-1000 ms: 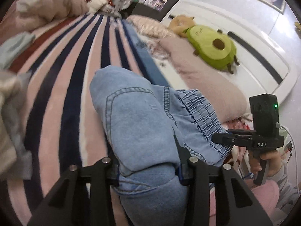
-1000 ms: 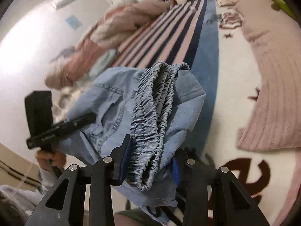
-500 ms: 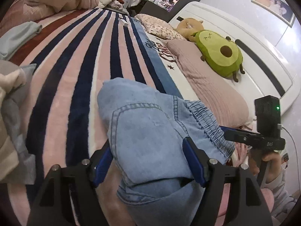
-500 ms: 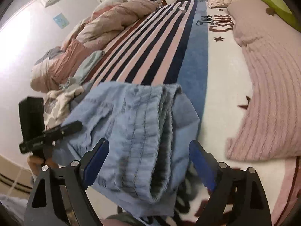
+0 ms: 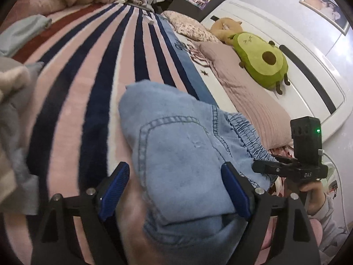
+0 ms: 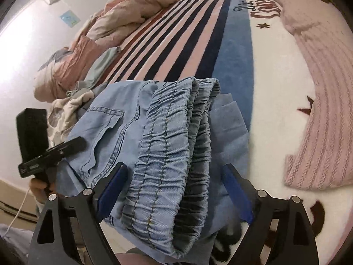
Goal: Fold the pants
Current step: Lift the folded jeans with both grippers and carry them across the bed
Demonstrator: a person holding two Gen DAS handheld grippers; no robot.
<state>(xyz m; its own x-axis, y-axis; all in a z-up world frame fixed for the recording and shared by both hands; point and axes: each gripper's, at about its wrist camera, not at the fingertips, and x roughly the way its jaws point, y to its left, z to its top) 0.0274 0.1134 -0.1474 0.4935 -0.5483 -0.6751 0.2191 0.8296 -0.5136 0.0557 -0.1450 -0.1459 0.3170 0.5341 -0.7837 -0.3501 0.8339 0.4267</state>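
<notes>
The folded light-blue denim pants (image 5: 176, 145) lie in a stack on the striped blanket near the bed's front edge. In the right wrist view the pants (image 6: 167, 145) show their gathered elastic waistband on top and a back pocket on the left. My left gripper (image 5: 176, 190) is open, its blue pads on either side of the stack's near end. My right gripper (image 6: 176, 190) is open, its pads on either side of the waistband. The right gripper also shows in the left wrist view (image 5: 286, 167), and the left gripper shows in the right wrist view (image 6: 50, 152).
A striped pink and navy blanket (image 5: 88, 70) covers the bed. A pink pillow (image 5: 247, 101) and an avocado plush (image 5: 260, 64) lie by the white headboard. A rumpled duvet (image 6: 132, 15) and loose clothes (image 6: 70, 106) lie on the far side.
Both grippers have opened and let go of the pants. They were shut on the stack one second ago. The pants now rest on the blanket.
</notes>
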